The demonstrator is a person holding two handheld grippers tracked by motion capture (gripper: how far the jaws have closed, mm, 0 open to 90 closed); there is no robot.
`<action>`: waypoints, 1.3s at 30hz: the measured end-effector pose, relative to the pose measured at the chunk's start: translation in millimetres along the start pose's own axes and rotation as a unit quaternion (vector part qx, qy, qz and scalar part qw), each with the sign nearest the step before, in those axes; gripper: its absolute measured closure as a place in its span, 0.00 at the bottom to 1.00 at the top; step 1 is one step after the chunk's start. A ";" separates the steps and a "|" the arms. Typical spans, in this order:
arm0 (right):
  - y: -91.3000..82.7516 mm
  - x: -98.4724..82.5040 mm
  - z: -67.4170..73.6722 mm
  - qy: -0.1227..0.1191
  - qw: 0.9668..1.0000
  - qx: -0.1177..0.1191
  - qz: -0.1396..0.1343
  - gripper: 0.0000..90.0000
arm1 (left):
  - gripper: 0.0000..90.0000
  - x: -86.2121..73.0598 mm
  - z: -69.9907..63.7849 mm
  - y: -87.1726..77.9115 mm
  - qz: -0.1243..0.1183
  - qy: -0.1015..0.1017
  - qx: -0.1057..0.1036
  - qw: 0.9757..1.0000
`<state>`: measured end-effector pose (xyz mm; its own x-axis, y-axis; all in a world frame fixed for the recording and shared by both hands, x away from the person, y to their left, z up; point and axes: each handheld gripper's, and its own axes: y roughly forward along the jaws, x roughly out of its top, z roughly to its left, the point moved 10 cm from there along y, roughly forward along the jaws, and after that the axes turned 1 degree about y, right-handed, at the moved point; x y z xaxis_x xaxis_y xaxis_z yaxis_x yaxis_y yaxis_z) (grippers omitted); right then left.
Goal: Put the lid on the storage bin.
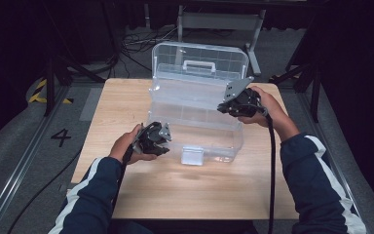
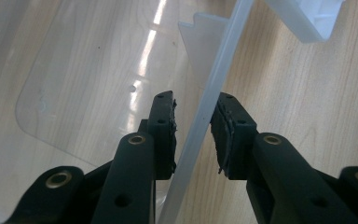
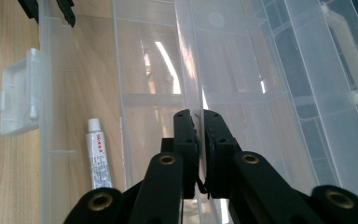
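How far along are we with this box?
Done: the clear box stands with its lid up and its latch hanging loose. In hand: the right gripper pinches an inner tray wall; the left gripper straddles the box's rim, pads not yet pressing. Left: probably lifting the tray; a small tube lies in the box bottom.

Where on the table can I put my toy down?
The bare table between the box's front latch and the near edge is free. The strip left of the clear box too. Around both grippers and the box it is crowded.
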<state>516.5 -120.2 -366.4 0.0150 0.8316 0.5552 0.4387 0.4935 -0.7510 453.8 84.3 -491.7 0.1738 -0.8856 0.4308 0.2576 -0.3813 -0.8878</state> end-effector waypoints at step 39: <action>-1.8 -4.6 11.4 0.007 1.000 0.002 -0.015 0.95 | 0.74 1.4 -1.5 -2.1 -0.022 -0.001 0.026 0.999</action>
<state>505.5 -122.1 -371.7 0.0144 0.8133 0.5816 0.4359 0.5184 -0.7357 452.1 83.5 -489.5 0.1629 -0.8674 0.4701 0.3134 -0.4063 -0.8583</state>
